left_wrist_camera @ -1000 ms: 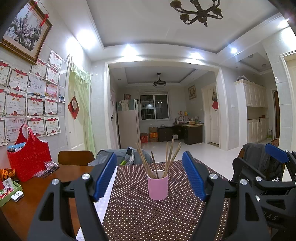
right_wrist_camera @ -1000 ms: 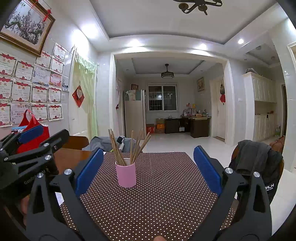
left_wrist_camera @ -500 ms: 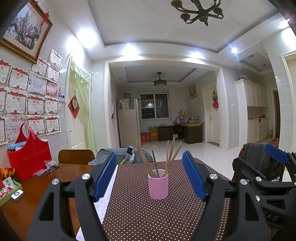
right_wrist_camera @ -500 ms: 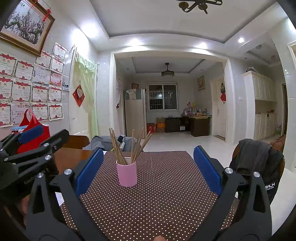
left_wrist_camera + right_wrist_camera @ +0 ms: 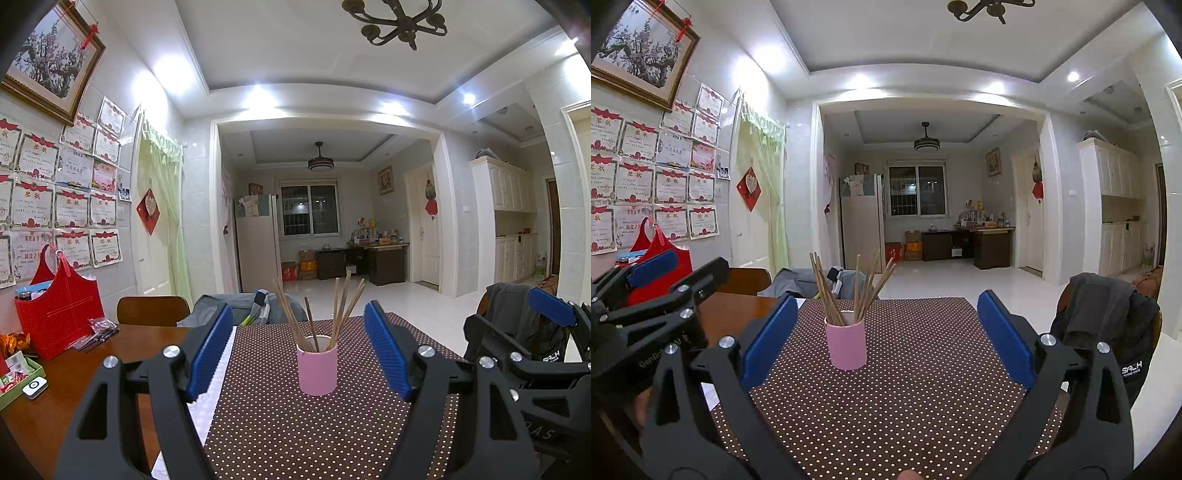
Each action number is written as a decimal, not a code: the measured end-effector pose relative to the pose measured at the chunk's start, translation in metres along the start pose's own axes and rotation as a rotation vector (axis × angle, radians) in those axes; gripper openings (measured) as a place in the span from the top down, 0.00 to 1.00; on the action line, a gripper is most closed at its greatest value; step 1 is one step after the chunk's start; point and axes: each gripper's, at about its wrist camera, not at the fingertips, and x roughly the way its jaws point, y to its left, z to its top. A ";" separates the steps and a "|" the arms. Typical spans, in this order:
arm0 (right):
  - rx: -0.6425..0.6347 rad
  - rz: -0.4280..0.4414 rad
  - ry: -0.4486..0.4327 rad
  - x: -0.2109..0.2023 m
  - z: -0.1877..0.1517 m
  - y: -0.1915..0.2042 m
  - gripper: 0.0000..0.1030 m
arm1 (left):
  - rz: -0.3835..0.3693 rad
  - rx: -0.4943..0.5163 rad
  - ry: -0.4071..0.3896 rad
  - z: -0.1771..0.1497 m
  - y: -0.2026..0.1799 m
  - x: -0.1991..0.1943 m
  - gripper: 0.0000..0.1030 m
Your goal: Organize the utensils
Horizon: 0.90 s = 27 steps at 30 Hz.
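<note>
Both grippers empty, cup of chopsticks ahead

Nearest, the left gripper (image 5: 297,350) and right gripper (image 5: 886,338) hang above the dotted brown tablecloth (image 5: 923,387), jaws spread wide with nothing between them. Beyond their tips the pink cup (image 5: 317,364) stands upright on the cloth, wooden chopsticks (image 5: 332,310) fanned out inside it. Farther left, a red bag (image 5: 59,314) sits on the wooden table (image 5: 74,384).

A pink cup (image 5: 317,370) stands upright mid-table on the dotted brown cloth (image 5: 295,435), wooden chopsticks (image 5: 334,314) fanning from it
</note>
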 end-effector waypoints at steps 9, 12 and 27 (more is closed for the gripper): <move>0.004 0.003 0.004 -0.011 -0.004 0.010 0.07 | -0.001 0.001 0.000 0.001 0.000 0.000 0.30; 0.005 0.002 0.005 -0.004 -0.002 0.005 0.07 | -0.001 -0.001 0.001 0.001 0.001 0.000 0.30; 0.010 0.007 0.019 -0.013 -0.004 0.018 0.07 | 0.000 -0.005 0.011 -0.010 0.014 0.000 0.30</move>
